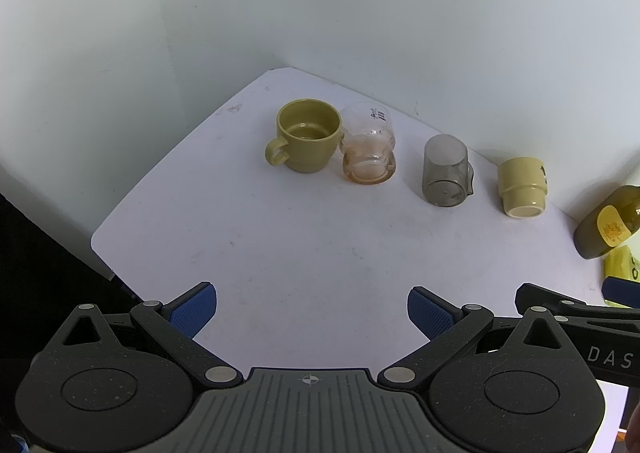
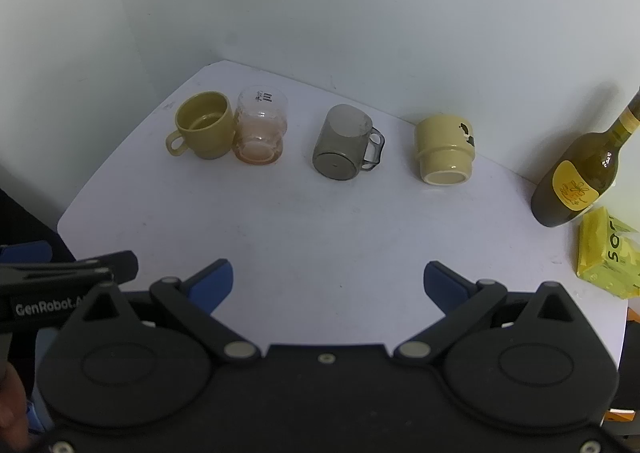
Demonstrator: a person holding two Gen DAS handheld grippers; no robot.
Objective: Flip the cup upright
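Observation:
Several cups stand in a row at the back of the white table. An olive mug and a clear pinkish glass stand upright at the left. A smoky grey glass mug and a pale yellow mug stand upside down to their right. The same row shows in the right wrist view: olive mug, clear glass, grey mug, yellow mug. My left gripper and right gripper are both open and empty, side by side, well short of the cups.
A dark olive bottle with a yellow label stands at the right by the wall, with a yellow packet in front of it. White walls close the back and left. The table's edge falls away at the left.

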